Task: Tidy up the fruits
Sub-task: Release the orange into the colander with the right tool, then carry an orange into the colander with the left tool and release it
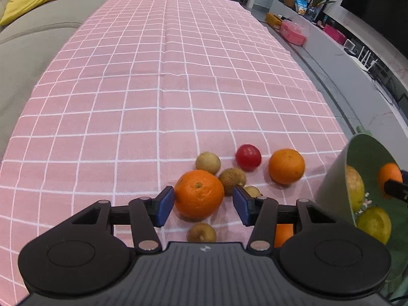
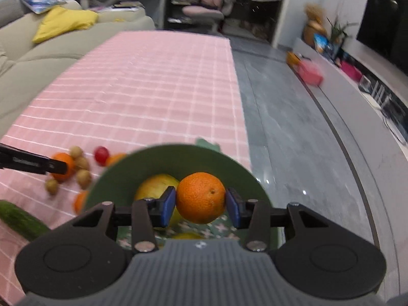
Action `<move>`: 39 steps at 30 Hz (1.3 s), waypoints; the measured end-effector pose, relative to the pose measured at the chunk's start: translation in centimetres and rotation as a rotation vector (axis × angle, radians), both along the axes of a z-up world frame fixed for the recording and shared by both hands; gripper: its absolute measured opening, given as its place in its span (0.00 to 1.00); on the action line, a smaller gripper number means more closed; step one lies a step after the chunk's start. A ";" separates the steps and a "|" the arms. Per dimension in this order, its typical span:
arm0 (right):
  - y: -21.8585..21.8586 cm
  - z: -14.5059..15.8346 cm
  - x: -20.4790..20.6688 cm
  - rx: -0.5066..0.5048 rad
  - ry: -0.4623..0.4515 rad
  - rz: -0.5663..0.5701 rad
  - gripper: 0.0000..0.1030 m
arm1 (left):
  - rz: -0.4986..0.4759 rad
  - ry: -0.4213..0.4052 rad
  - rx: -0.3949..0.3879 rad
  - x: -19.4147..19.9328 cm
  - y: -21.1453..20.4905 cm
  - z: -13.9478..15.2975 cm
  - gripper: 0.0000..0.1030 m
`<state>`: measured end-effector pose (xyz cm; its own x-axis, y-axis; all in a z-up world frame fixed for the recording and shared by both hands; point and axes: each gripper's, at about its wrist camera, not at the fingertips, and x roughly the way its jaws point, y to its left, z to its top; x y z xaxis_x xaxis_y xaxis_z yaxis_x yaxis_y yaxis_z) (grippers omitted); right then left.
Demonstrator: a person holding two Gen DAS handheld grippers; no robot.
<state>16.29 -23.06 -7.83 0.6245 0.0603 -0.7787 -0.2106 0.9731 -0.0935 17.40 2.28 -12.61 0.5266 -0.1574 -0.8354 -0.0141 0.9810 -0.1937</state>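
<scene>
Evidently two steps of the sorting run side by side. The right gripper [image 2: 201, 204] pinches a small round orange tangerine [image 2: 200, 197] between its blue pads, both pads pressed against the peel, and carries it above the open mouth of the deep green plastic bowl [image 2: 229, 164]. Inside the bowl a large yellow-green citrus fruit [image 2: 155, 183] already lies against the wall, on a flower-patterned bottom. The bowl stands near the right edge of the pink checked tablecloth [image 1: 163, 81], with grey floor just beyond it.

The left gripper [image 1: 203, 205] is spread, its jaws straddling a large round orange [image 1: 199, 193] that rests on the cloth near the front edge. The left pad looks to be touching the peel or just beside it; the right pad stands clear, so nothing is held yet. Around that orange sit several small brownish round fruits [image 1: 207, 162], a small red tomato-like fruit [image 1: 248, 157] and a second orange [image 1: 286, 165], all just left of the bowl. A dark green cucumber [image 2: 21, 220] lies toward the front left corner in the right wrist view.

Next, I judge, the right jaws need to lower and release the tangerine without striking the yellow fruit, while the left jaws should centre on the orange and close.
</scene>
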 end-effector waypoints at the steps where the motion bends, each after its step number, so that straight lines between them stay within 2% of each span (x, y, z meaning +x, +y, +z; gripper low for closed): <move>1: -0.3 -0.5 0.3 0.009 0.015 -0.007 0.39 | 0.005 0.000 -0.001 0.1 0.1 -0.1 0.57; 4: -0.7 -1.7 0.8 0.026 0.053 -0.024 0.39 | 0.018 0.017 -0.012 0.4 0.6 -0.5 0.55; 7: -0.8 -2.4 1.3 0.029 0.060 -0.037 0.39 | 0.035 0.020 -0.059 0.5 1.1 -0.8 0.51; 13: -1.3 -3.2 1.8 0.065 0.096 -0.054 0.39 | 0.021 0.013 -0.023 0.4 0.6 -0.1 0.49; 18: -1.3 -3.9 2.3 0.066 0.112 -0.078 0.40 | 0.038 -0.016 -0.046 0.4 0.6 1.6 0.49; 25: -1.5 -3.8 2.1 0.077 0.107 -0.085 0.40 | 0.011 -0.065 -0.125 0.3 -0.4 4.9 0.49; 30: -2.3 -2.9 1.4 0.114 0.082 -0.111 0.40 | -0.124 -0.107 -0.175 -0.6 -3.3 7.2 0.49; 34: -3.1 -1.4 0.2 0.158 0.077 -0.127 0.45 | -0.294 -0.111 -0.151 -1.4 -7.0 8.1 0.49; 36: -3.6 -0.8 -0.5 0.170 0.081 -0.146 0.45 | -0.377 -0.096 -0.142 -1.7 -8.9 7.8 0.49; 39: -4.2 0.0 -1.5 0.186 0.061 -0.152 0.45 | -0.452 -0.049 -0.095 -2.1 -11.3 6.7 0.49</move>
